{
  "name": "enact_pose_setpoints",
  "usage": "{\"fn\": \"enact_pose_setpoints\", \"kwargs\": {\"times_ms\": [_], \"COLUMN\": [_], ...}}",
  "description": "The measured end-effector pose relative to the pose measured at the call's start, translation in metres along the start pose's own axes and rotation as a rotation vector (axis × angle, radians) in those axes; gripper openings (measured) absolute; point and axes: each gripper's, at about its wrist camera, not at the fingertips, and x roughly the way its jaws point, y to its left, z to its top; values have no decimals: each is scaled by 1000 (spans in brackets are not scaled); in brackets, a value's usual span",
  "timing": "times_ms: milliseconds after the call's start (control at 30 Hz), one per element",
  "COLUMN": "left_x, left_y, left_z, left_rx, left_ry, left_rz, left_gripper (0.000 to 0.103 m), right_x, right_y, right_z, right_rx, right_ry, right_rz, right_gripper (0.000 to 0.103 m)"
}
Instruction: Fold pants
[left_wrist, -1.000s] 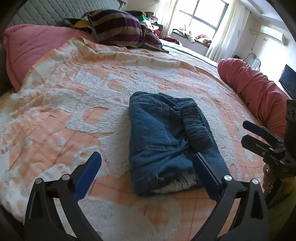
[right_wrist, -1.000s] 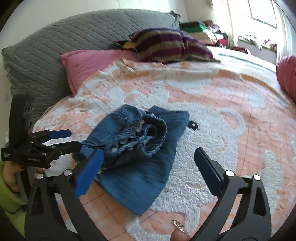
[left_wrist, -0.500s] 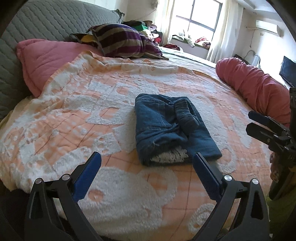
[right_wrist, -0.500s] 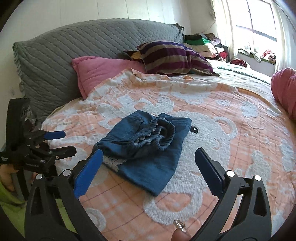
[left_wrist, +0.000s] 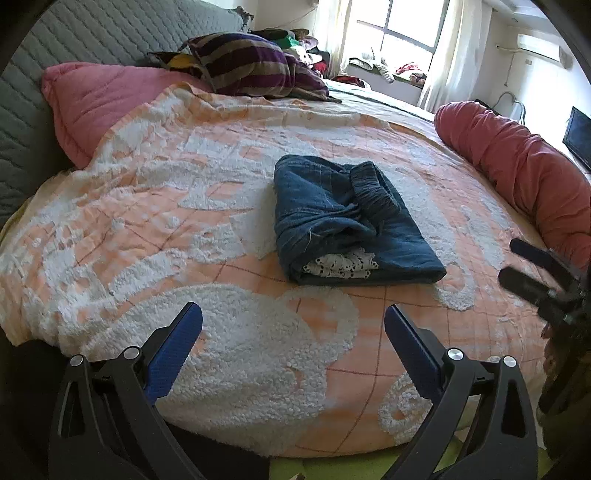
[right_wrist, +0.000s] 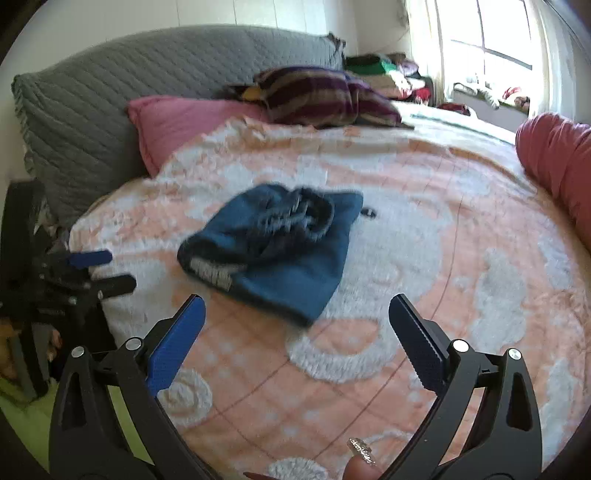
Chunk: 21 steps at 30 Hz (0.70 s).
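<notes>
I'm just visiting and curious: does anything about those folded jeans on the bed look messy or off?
Slightly. The folded jeans are bunched on top, the elastic waistband rumpled rather than flat, and white lacy fabric pokes out of the near open end.

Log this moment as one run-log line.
pants: folded, on bed blanket | left tool: open | right tool: open | contact: none

pants (right_wrist: 280, 251) blurred in right view; right gripper (left_wrist: 532, 266) cut off at left view's edge
</notes>
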Motion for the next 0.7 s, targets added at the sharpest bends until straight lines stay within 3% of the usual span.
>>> {"fn": "enact_pose_setpoints", "kwargs": {"times_ms": [167, 700], "left_x": [7, 6], "left_y": [-3, -1], "left_z": [-3, -3], "left_rx": [9, -6], "left_ry": [28, 23], "left_rz": [5, 7], "left_gripper": [99, 99], "right_x": [12, 12], "right_y": [0, -1], "right_z": [-3, -3], "right_rx": [18, 21], "right_ry": [40, 39], "right_rz": [-29, -25], "right_gripper": [94, 94]}}
